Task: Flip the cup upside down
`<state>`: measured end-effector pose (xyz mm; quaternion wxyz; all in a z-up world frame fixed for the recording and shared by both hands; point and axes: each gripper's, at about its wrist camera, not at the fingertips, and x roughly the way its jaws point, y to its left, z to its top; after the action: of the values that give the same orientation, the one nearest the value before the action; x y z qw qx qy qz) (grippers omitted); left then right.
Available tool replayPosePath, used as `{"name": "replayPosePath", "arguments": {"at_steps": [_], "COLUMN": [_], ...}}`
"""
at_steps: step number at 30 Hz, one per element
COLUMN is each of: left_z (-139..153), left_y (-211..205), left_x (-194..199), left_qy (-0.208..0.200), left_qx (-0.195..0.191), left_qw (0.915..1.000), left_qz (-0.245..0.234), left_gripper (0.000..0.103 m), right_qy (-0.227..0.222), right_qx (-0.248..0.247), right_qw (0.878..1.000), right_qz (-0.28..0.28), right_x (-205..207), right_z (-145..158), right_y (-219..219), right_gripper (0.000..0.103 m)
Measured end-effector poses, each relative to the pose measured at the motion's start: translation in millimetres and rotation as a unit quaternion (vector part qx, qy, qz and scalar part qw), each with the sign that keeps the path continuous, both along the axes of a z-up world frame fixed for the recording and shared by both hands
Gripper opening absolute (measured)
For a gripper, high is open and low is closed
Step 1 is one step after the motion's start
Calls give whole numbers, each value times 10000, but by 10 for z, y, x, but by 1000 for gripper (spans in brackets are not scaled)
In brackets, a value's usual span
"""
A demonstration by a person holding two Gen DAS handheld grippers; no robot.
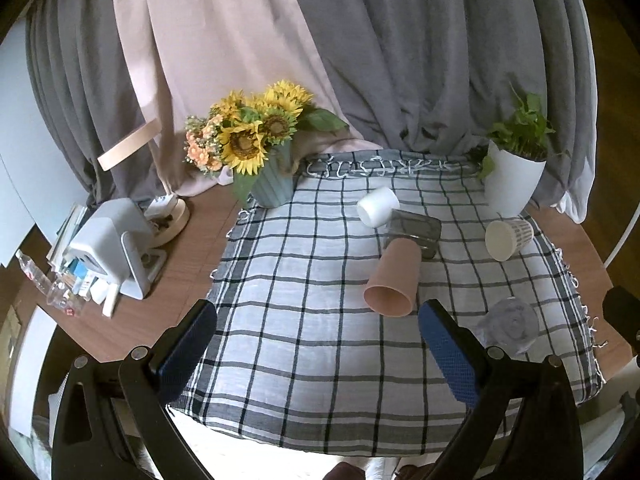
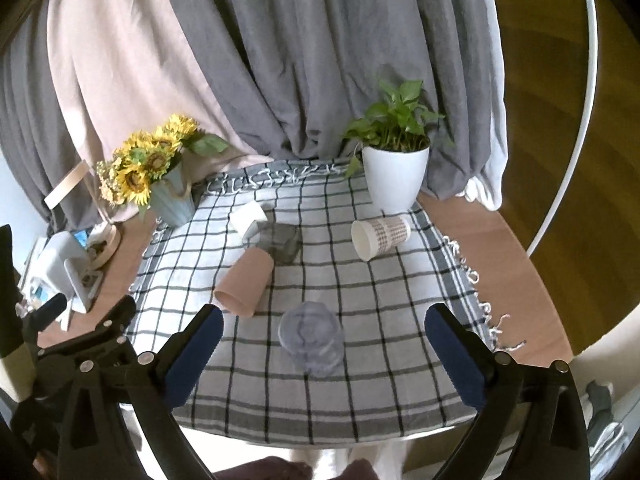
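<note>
Several cups lie or stand on a checked cloth [image 1: 304, 320]. A pink cup [image 1: 394, 278] lies on its side with its mouth toward me; it also shows in the right wrist view [image 2: 245, 282]. A clear plastic cup [image 2: 312, 338] stands between the fingers of my right gripper [image 2: 324, 356], which is open and above it; it also shows in the left wrist view [image 1: 510, 326]. A white cup [image 1: 378, 206], a patterned paper cup [image 1: 509, 238] and a dark glass cup [image 1: 414, 230] lie on their sides further back. My left gripper [image 1: 318, 336] is open and empty, left of the pink cup.
A sunflower vase [image 1: 272, 184] stands at the cloth's back left, a white plant pot [image 1: 512, 180] at the back right. A white device and clutter [image 1: 108, 248] sit on the wooden table [image 1: 188, 264] at left. Curtains hang behind.
</note>
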<state>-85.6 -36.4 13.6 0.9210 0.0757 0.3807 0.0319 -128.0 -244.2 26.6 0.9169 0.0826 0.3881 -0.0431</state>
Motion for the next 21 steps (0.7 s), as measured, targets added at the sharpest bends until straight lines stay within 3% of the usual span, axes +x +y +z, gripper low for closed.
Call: {"name": "replayPosePath", "arguments": {"at_steps": [21], "left_z": [-37], "left_y": [71], "left_x": [31], "left_qy": [71], "left_qx": [2], "left_qw": [10000], "left_qz": [-36], "left_gripper": [103], "right_qy": [141], "right_qx": [12], "right_qw": [9999], "right_qz": [-95], "right_x": [-15], "right_z": [-72], "right_y": [117], "right_gripper": [101]}}
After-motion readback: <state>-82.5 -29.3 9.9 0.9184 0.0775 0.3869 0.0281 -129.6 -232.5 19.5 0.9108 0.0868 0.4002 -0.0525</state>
